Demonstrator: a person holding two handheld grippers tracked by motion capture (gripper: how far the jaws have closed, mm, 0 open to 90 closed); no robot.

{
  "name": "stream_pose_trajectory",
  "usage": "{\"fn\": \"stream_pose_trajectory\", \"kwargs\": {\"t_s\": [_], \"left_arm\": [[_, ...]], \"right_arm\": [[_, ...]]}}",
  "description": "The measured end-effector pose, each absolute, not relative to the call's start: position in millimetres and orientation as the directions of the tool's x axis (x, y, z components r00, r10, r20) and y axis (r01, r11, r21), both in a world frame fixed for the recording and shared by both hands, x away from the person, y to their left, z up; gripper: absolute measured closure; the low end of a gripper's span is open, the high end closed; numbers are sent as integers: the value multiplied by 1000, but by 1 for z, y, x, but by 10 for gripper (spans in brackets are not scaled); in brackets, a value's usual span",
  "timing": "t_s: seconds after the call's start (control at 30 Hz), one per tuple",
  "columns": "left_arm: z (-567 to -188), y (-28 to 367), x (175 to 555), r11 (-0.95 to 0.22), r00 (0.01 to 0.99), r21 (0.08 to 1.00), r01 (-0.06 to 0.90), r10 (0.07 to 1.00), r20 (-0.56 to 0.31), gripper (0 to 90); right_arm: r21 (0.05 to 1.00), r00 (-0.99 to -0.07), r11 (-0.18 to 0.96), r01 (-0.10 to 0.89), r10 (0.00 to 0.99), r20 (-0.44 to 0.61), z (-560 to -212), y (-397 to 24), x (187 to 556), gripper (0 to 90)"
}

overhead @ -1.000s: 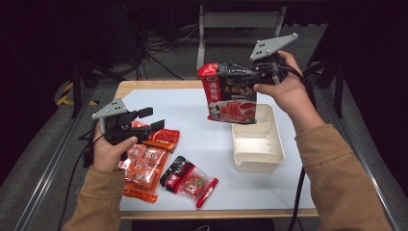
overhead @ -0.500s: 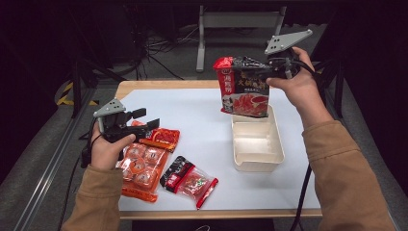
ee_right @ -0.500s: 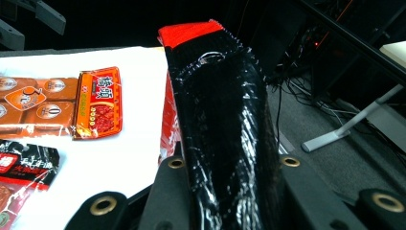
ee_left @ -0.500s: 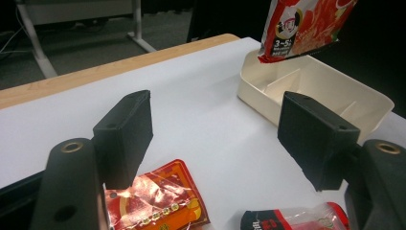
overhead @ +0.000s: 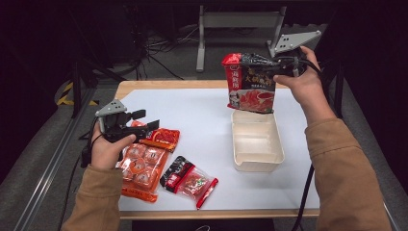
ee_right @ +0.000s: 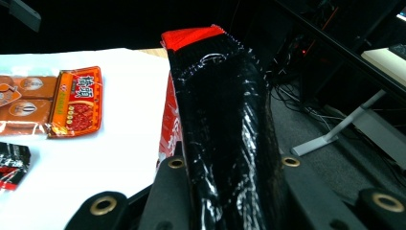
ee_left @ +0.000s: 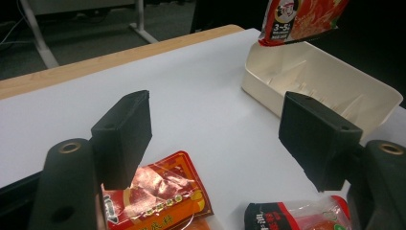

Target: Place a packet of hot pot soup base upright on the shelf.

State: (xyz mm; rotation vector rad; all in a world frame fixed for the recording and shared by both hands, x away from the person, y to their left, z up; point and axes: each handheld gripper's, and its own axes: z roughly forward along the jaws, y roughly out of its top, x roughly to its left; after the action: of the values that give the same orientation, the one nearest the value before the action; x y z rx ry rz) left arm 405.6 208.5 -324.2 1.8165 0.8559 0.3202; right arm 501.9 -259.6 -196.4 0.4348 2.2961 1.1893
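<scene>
Right gripper [overhead: 257, 65] pinches the top of a red-and-black bag [overhead: 250, 84], hanging in the air over the far end of the cream tray [overhead: 257, 144], at 1 o'clock on the table [overhead: 202, 120]. Left gripper [overhead: 144, 122] at 9 o'clock, jaws spread and empty, above an orange packet [overhead: 161, 138]; a red-and-black packet [overhead: 188, 179] lies nearby.

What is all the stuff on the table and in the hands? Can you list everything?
big bag: 1, red and black, hanging from the right tool above the box's far end
box: 1, cream, empty, right side of table
orange packet: 1, by the left tool
snack tray pack: 1, orange, near left
small packet: 1, black and red, near middle
table: 1, white top
left tool: open
right tool: gripping the bag
</scene>
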Motion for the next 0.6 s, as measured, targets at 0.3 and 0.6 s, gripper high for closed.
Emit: {"fn": "stream_pose_trajectory", "kwargs": {"t_s": [0.3,0.6], "left_arm": [[-325,208,406,-197,708,890,410,684,-175,282],[-326,208,407,-203,709,888,412,684,-173,282]], "right_arm": [[833,-808,551,50,512,-291,-214,-273,512,768],[836,-816,547,55,507,-278,-230,-277,517,768]]}}
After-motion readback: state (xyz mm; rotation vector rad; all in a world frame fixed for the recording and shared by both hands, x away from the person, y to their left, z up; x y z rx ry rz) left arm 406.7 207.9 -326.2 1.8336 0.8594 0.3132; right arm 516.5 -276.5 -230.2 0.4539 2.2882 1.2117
